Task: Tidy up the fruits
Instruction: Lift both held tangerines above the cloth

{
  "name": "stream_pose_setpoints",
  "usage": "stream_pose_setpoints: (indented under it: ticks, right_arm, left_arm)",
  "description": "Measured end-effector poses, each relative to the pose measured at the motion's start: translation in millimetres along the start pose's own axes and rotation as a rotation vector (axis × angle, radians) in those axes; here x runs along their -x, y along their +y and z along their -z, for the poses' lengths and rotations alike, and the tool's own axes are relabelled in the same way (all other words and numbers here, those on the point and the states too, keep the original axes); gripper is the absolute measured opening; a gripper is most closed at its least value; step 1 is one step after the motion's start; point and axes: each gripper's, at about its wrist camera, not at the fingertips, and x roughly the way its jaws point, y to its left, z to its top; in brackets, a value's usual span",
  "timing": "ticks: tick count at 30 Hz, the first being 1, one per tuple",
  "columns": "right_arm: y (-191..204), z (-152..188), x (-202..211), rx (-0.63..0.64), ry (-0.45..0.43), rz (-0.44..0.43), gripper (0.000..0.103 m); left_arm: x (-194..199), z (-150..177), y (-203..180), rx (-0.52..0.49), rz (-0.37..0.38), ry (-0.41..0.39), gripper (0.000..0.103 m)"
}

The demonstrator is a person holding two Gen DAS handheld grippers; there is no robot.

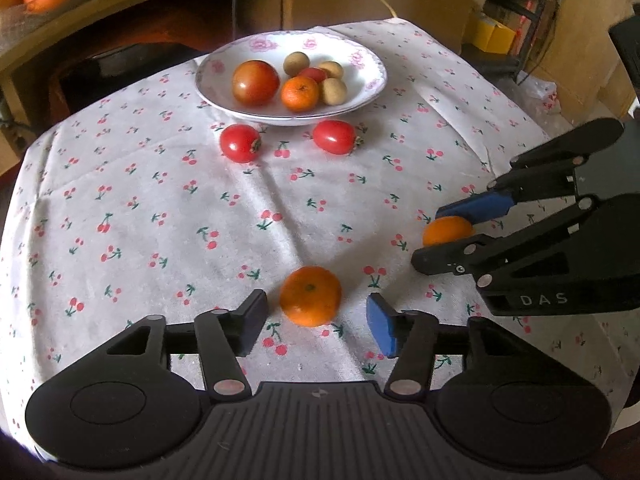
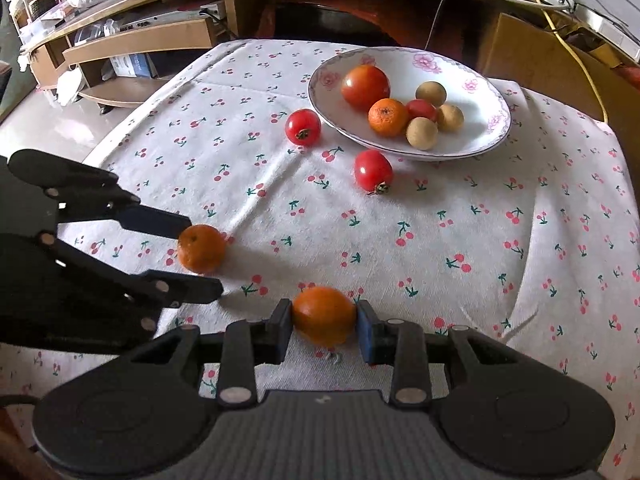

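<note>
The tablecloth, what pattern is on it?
White tablecloth with small red cherries on green stems; clearest in the left wrist view.

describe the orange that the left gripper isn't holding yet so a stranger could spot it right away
Start at the white flowered plate of fruit at the far side of the cherry-print cloth. Come past the two red tomatoes to the near edge. There an orange sits between the left gripper's open fingers, untouched, unlike the right gripper's pinched one.

A lived-in home room — cherry-print tablecloth (image 2: 400, 208), flowered china plate (image 2: 496, 136), low wooden shelving (image 2: 132, 46) crowded with boxes and cables.
</note>
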Motion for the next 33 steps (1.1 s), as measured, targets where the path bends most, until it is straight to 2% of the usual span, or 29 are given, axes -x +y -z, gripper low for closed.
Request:
stream_pose_setpoints:
  ticks: [4, 21, 24, 28, 33]
  right_arm:
    - [-0.3, -1.3, -0.7, -0.003, 0.004, -0.006, 0.038]
    - [-1.2, 8.8, 6.0, -0.006, 0.030, -0.013, 0.038]
    - [-1.3, 9.2, 6.2, -0.006, 0.030, -0.014, 0.038]
    - [-3.6, 8.6, 5.8, -0.018, 0.025, -0.020, 0.038]
    - [-2.8, 9.0, 4.9, -0.006, 0.017, -0.011, 0.035]
  left_arm:
    - [-2.0, 0.5, -2.9, -0.022, -0.002, 0.003, 0.070]
    - [-3.3, -0.5, -0.9, -0.019, -0.005, 0.000, 0.069]
    - [-3.5, -1.7, 0.2, -0.010, -0.010, -0.003, 0.063]
    - [-1.2, -3.8, 5.7, 0.032, -0.001, -0.011, 0.044]
    - [-1.0, -4.0, 4.8, 0.028, -0.006, -0.006, 0.042]
